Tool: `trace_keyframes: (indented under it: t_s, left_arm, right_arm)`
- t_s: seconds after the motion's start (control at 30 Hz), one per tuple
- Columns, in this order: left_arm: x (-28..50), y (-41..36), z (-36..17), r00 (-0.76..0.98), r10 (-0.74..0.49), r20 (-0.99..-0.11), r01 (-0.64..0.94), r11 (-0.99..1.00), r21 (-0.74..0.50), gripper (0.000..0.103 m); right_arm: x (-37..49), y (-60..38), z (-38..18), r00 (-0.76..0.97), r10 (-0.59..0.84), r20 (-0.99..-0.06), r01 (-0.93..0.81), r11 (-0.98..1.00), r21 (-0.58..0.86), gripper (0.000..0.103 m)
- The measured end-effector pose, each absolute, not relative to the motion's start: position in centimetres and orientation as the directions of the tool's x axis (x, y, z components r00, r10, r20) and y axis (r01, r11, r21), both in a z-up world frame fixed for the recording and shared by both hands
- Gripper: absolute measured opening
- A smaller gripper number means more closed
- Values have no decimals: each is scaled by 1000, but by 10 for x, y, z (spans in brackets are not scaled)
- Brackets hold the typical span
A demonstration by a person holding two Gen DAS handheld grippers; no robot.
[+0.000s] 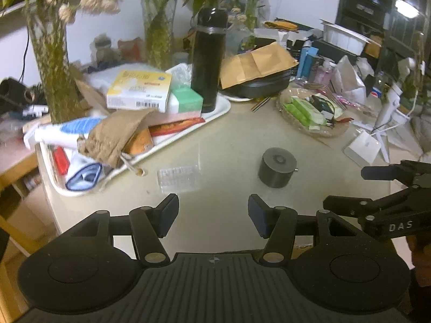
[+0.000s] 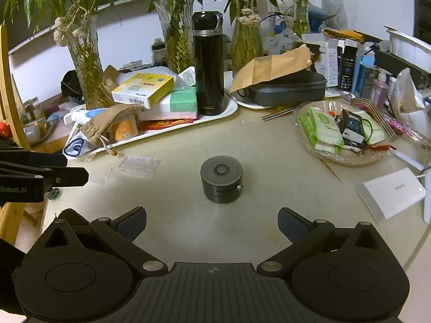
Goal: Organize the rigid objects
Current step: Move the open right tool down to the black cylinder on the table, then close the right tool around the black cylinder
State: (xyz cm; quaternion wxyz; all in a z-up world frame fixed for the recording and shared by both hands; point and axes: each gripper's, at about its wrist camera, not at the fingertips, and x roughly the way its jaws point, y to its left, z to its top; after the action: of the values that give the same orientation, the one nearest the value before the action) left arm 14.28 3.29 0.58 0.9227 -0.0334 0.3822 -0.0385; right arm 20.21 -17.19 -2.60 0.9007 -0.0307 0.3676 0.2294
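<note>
Hovering, right claw [image 2: 212,224]: jaws are spread wide and nothing is held; it is poised low over the counter [image 2: 175,215], facing the dark cylinder.
Left claw [image 1: 213,215]: jaws are parted to a moderate gap with nothing between them; it is held above the counter's near edge, and the right claw's arm is seen at its right.
Dark cylinder [image 2: 221,179]: it is stood upright on the bare counter, straight ahead of the right claw and apart from its fingertips; a small pin is seen on its side.
Clear plastic case [image 2: 139,165]: it is laid flat on the counter, left of the cylinder, just beside the tray's front edge.
White tray [image 2: 215,115]: boxes, a brown pouch [image 2: 107,123] and a tall black flask [image 2: 208,64] are carried on it, beyond the cylinder.
Glass dish [image 2: 347,158]: green packets are held in it, far right of the cylinder.
White box [image 2: 390,192]: it is laid near the counter's right edge.
</note>
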Motion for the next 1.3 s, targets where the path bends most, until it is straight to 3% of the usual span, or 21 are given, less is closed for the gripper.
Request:
trace_keyframes:
  t_s: [0.5, 1.3]
  left_arm:
    - [151, 33, 5, 687, -64, -723, 20, 997, -70, 56]
    - [154, 43, -3, 651, -48, -757, -2, 998, -65, 56]
  right_arm:
    - [239, -159, -32, 597, 406, -691, -473, 875, 105, 102]
    - [306, -118, -65, 487, 360, -796, -516, 854, 71, 80]
